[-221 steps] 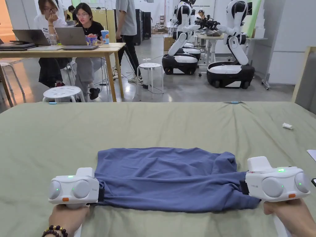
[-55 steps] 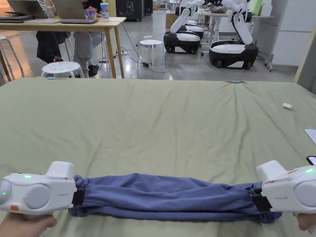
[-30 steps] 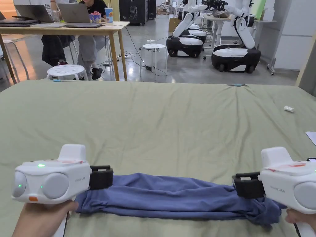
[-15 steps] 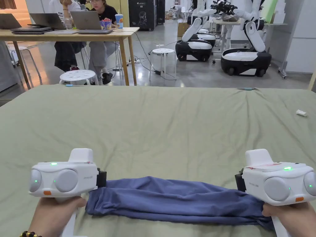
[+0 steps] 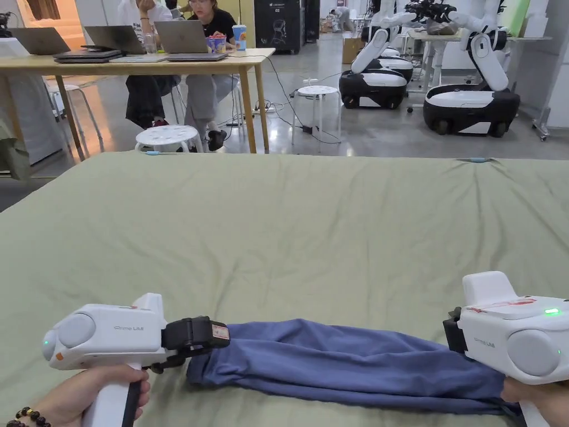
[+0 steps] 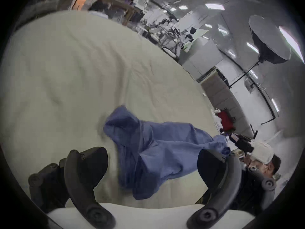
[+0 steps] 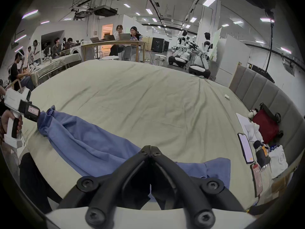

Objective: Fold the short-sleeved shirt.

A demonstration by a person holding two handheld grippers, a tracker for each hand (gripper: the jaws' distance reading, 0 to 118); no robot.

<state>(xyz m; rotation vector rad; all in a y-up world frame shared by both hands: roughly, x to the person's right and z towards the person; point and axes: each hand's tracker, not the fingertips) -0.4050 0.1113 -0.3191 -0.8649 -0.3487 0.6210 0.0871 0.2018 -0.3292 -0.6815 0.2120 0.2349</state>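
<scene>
Your left tool (image 6: 151, 169) hangs wide open at the near end of the shirt (image 5: 355, 364), gripping nothing; that end lies loose and bunched on the bed (image 5: 289, 222). The shirt runs as a narrow folded band along the bed's near edge. Your right tool (image 7: 151, 150) has its jaws pressed together, though I cannot tell whether cloth is pinched between them. If you drag rightward now, the free left end may trail and unroll the fold.
</scene>
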